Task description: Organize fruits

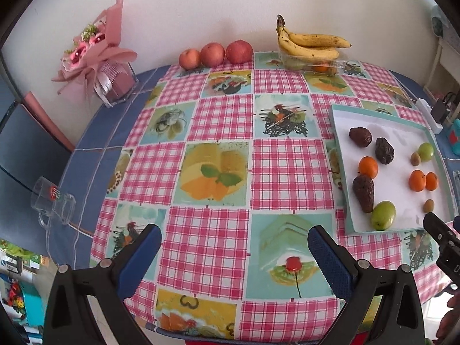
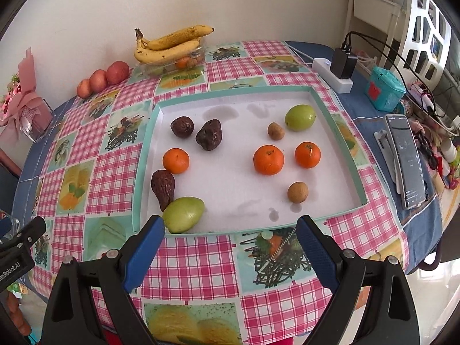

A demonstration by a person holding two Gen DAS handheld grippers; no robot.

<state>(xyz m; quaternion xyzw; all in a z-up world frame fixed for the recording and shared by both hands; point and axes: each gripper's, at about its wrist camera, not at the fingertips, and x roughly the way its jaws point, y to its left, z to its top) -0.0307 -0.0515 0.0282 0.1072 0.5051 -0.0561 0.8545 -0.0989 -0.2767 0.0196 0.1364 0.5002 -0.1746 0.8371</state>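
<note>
While both the left gripper (image 1: 234, 247) and right gripper (image 2: 230, 237) are held apart and empty, the green fruit (image 2: 183, 214) against the tray (image 2: 339, 115) edge could be nudged off.

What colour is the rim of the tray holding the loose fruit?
Light teal, around a white floor; the tray shows best in the right wrist view.

1. On the black body of your left claw (image 2: 11, 267), at the right wrist view's left edge, you can read white lettering cut off to "enRobot.AI".
2. Nothing else you see is legible.
</note>
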